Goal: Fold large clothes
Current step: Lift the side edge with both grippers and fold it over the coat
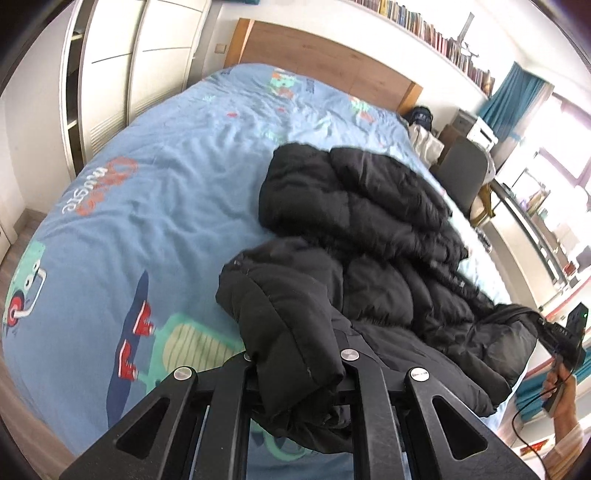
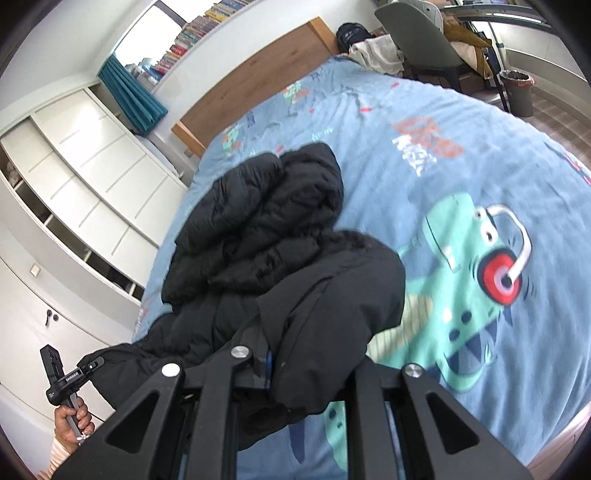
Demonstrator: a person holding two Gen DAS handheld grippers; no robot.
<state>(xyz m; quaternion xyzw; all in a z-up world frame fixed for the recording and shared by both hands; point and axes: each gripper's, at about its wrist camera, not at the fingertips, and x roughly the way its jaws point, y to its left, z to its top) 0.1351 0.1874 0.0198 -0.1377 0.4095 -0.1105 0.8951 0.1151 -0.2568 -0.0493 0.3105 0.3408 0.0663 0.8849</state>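
Observation:
A black puffer jacket [image 1: 369, 236] lies bunched on a blue cartoon-print bed cover [image 1: 147, 206]. My left gripper [image 1: 299, 354] is shut on one corner of the jacket's near edge, and the fabric drapes over its fingers. My right gripper [image 2: 310, 354] is shut on the other corner of the jacket [image 2: 266, 229], which hides its fingertips. Each view shows the other hand-held gripper at the jacket's far corner: the right one [image 1: 554, 332] and the left one [image 2: 88, 365]. The jacket's near edge is lifted above the bed cover [image 2: 461, 155].
A wooden headboard [image 1: 325, 55] stands at the far end of the bed, with a bookshelf [image 1: 436, 33] above. White wardrobes [image 1: 122, 66] line one side. A grey chair [image 2: 417, 40], clothes pile [image 2: 373, 51] and bin [image 2: 517, 92] stand beside the bed.

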